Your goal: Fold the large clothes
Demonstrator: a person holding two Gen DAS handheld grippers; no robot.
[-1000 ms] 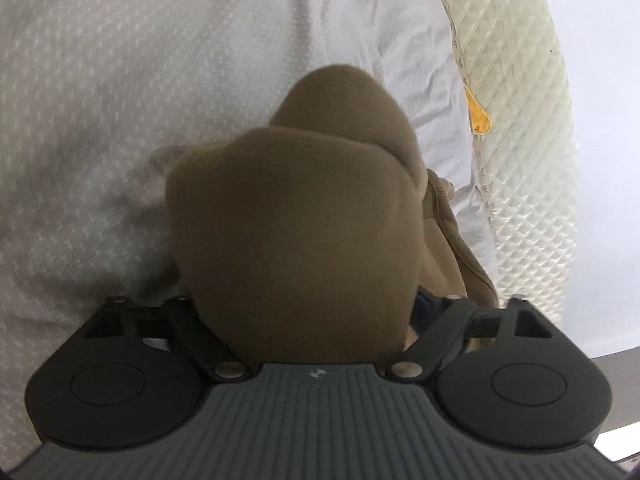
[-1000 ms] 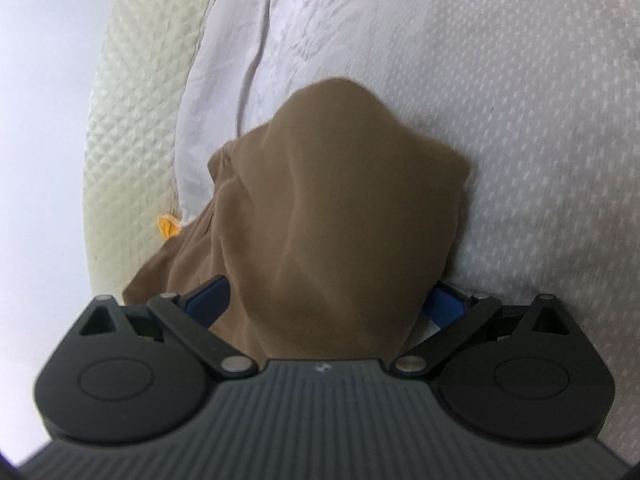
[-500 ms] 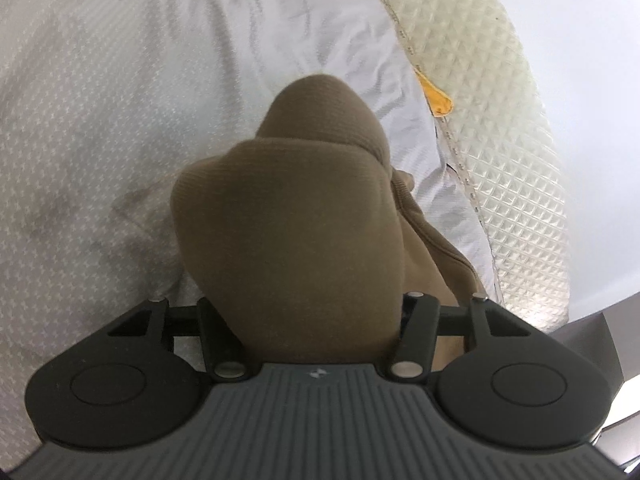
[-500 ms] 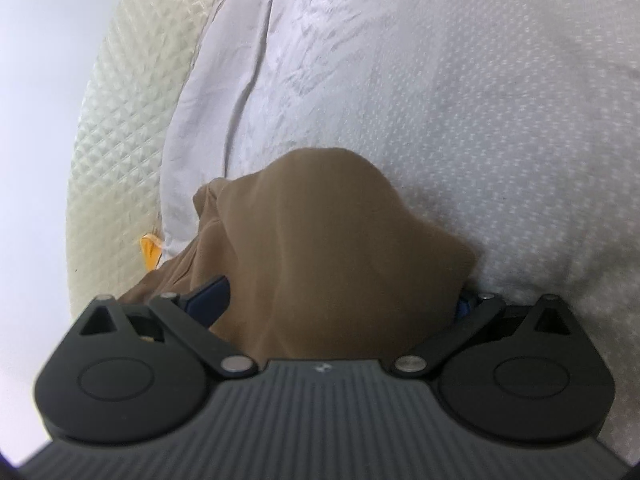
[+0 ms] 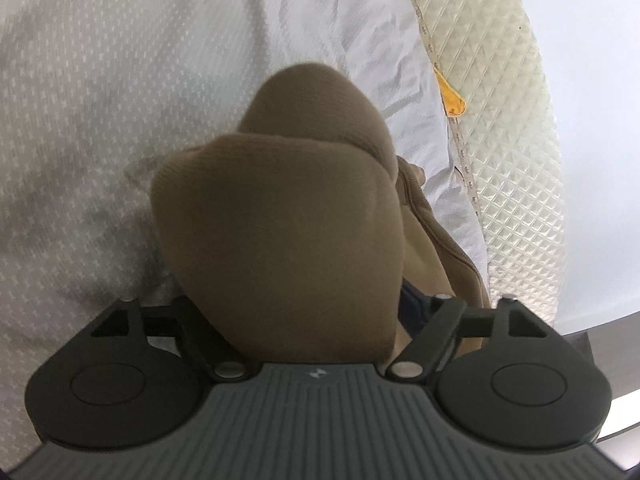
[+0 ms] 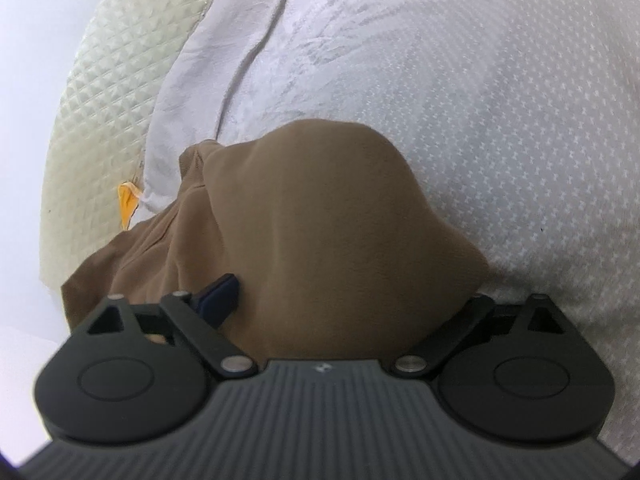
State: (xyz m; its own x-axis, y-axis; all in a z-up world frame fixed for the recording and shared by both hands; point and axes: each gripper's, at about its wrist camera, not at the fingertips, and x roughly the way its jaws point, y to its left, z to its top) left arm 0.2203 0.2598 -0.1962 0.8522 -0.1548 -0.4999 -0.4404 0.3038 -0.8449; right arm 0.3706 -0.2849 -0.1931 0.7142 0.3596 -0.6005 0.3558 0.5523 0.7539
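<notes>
Cloth [image 5: 280, 232] drapes both grippers: left gripper [image 5: 288, 296] reopening, right gripper [image 6: 340, 292] closing from widest, its blue pad at nine o'clock bare; grip unclear, regrasp likely.

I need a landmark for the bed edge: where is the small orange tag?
The orange tag sits on the seam between white sheet and quilted mattress: upper right in left view, left in right view.

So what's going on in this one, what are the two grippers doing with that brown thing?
A person is working a brown garment on a white patterned sheet with two hand-held grippers. Bunched cloth is draped over the front of both, hiding the fingertips. The left gripper is opening and the right gripper is closing, each with cloth between its jaws; whether either is pinching cannot be seen. A cream quilted edge with an orange tag borders the sheet.
</notes>
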